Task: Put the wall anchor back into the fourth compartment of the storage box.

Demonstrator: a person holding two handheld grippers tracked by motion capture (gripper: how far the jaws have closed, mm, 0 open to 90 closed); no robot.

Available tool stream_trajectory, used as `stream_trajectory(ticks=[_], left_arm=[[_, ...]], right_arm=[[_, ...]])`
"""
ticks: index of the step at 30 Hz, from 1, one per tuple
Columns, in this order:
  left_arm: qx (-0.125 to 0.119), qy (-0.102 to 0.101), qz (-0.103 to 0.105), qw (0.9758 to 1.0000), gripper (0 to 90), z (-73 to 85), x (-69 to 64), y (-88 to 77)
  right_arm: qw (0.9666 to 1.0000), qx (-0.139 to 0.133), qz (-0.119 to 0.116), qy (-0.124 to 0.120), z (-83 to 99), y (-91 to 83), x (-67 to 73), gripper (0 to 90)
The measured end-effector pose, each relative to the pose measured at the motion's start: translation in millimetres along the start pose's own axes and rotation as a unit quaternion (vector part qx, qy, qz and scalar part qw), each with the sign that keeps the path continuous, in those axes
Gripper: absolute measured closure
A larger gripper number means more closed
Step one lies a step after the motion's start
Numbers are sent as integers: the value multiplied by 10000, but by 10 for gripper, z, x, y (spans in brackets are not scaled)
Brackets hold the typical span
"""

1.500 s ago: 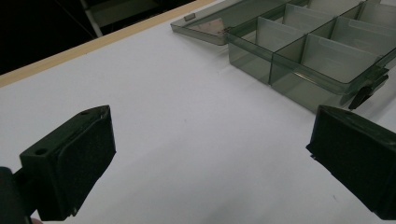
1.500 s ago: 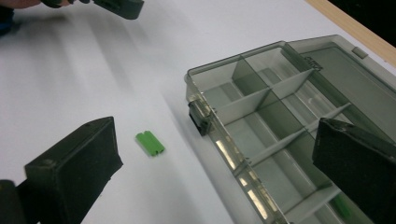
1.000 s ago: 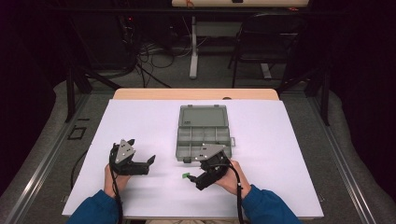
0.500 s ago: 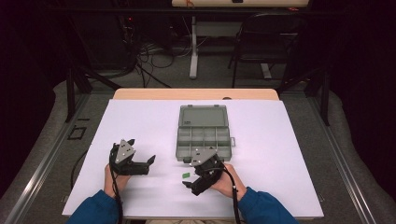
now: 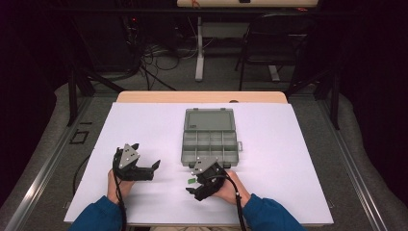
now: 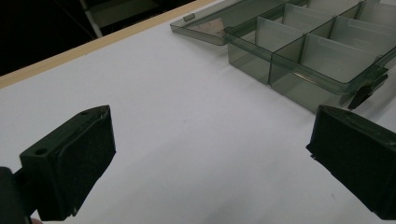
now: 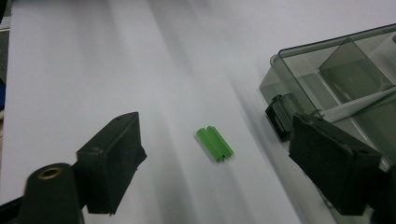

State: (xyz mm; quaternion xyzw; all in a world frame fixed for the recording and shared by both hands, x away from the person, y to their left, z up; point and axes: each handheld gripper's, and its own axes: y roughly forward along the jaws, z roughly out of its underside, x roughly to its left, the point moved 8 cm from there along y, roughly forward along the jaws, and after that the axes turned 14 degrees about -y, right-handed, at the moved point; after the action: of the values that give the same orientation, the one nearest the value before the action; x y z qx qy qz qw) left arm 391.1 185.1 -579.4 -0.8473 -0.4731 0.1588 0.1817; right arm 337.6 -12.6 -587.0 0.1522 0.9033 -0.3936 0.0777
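**Ribbed green piece between closing jaws**

A small, ribbed green plastic piece [image 7: 215, 143] lies flat on the matte white worktop [image 5: 298, 144], at 7 o'clock from the smoky translucent compartment box [image 5: 210, 143]. The right gripper [image 5: 192, 185] straddles it untouched, jaws just narrowing. The left gripper [image 5: 155, 166] gapes wide, empty.

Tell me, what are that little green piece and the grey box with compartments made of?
The little green piece looks like moulded plastic: bright uniform colour, ribbed grooves, dull sheen. The grey box seems to be smoky translucent plastic, glossy: you see its dividers and the white table through its walls.
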Motion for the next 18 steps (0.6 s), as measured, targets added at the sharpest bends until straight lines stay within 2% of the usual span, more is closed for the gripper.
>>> stream_trajectory(ticks=[6, 11, 18], left_arm=[[4, -6, 3, 10000, 2, 2, -1, 3], [4, -3, -11, 10000, 2, 1, 3, 2], [22, 16, 0, 10000, 2, 4, 0, 7]], right_arm=[[10000, 26, -46, -75, 25, 68, 23, 323], [9998, 90, -119, -129, 47, 129, 53, 479], [9996, 128, -198, -149, 72, 179, 69, 598]])
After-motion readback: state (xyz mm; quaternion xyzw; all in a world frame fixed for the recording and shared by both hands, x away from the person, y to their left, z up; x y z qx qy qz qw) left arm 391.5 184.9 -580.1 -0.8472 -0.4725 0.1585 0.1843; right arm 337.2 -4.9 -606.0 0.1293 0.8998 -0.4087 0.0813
